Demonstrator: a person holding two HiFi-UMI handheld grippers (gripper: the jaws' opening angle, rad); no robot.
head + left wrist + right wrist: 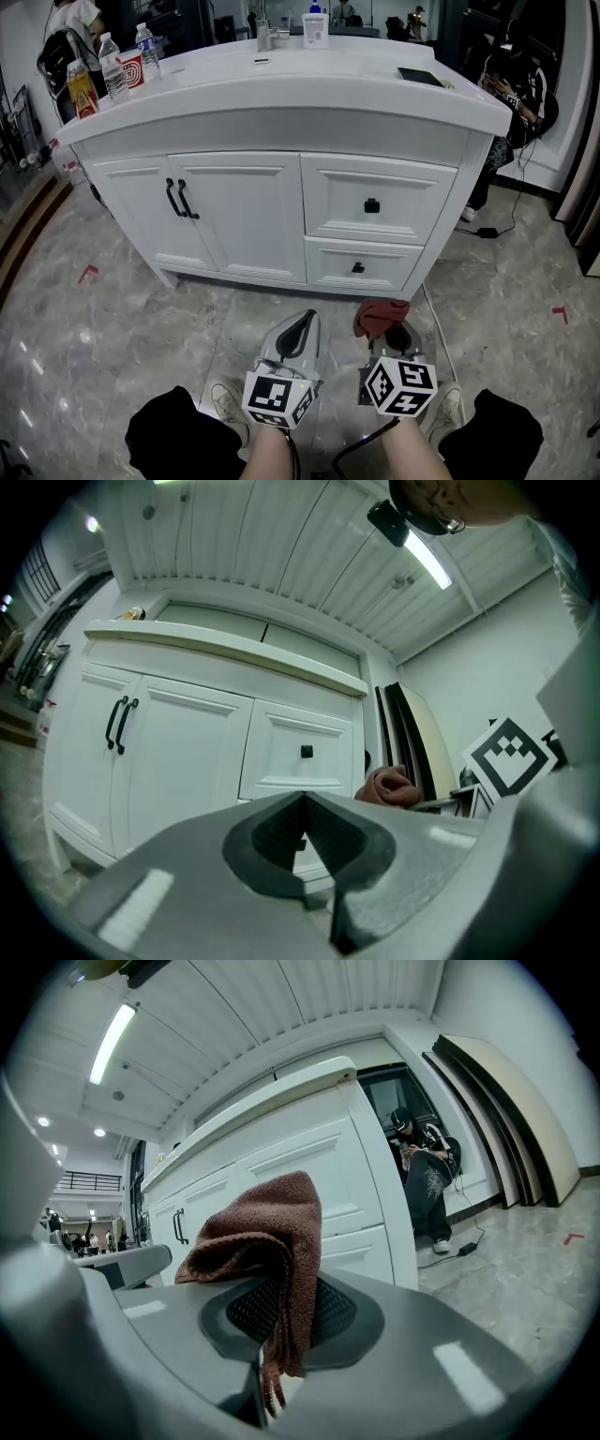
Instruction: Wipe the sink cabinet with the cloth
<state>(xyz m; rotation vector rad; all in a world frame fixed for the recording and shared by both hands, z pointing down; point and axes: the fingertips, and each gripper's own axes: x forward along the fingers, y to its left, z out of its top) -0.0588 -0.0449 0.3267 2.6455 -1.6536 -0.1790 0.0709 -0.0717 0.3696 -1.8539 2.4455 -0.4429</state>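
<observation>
The white sink cabinet point(281, 178) stands ahead, with two doors at the left and two drawers point(375, 202) at the right. My right gripper point(391, 330) is shut on a reddish-brown cloth point(379, 316), which bunches above its jaws point(262, 1241), low in front of the lower drawer. My left gripper point(298, 328) hangs beside it, jaws together with nothing between them. In the left gripper view the cabinet point(187, 742) fills the middle and the cloth point(389, 786) shows at the right.
Bottles point(111, 66) and a red carton stand on the countertop's left end, a soap dispenser point(315, 26) by the tap at the back, a dark flat item point(419, 77) at the right. A seated person point(511, 94) and a floor cable point(487, 231) are at the right.
</observation>
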